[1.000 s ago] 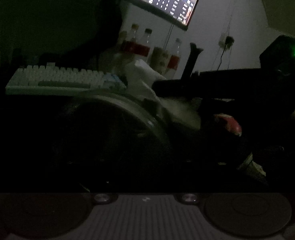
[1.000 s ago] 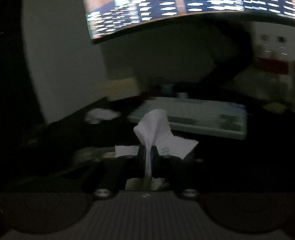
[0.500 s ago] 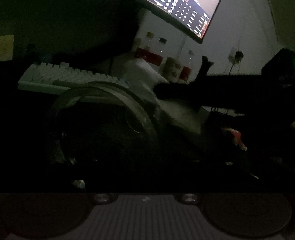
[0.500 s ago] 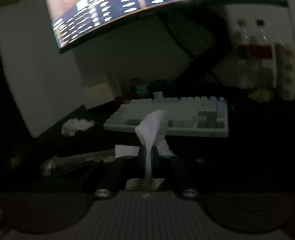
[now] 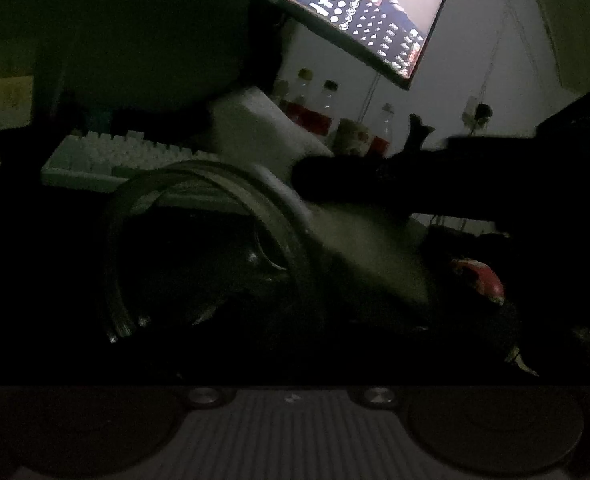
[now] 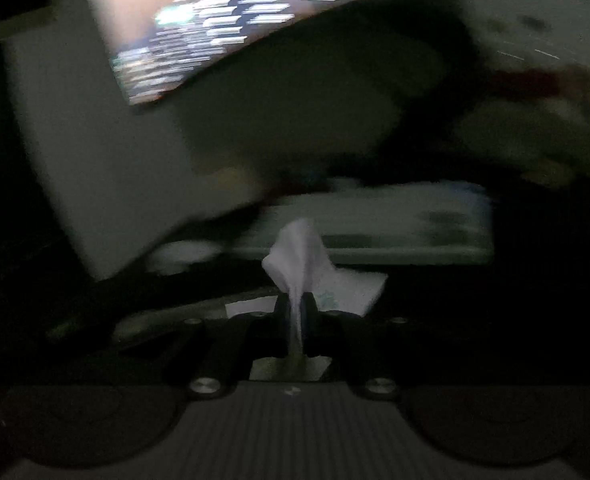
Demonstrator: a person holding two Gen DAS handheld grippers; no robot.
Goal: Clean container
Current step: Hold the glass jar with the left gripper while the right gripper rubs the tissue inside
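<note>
A clear round glass container (image 5: 279, 216) fills the middle of the left wrist view, with its ringed mouth turned toward the camera. My left gripper's jaws are closing, but its fingers are lost in the dark, so I cannot tell whether they hold anything. My right gripper (image 5: 307, 184) reaches in from the right as a dark bar and ends at the container's right rim. It is shut on a white tissue (image 6: 297, 308) that stands up from its tips. In the left wrist view the tissue (image 5: 255, 128) bulges above and beside the rim.
A white keyboard (image 5: 107, 156) lies behind the container, under a lit monitor (image 5: 359, 12). Bottles with red labels (image 5: 315, 112) stand by the wall. A red object (image 5: 483, 280) sits low on the right. A crumpled tissue (image 6: 183, 254) lies left of the keyboard (image 6: 395, 224).
My right gripper has rolled and moved with the tissue, so its view is now tilted and blurred. In the left wrist view the container has slid left, and the tissue sits closer to the rim.
</note>
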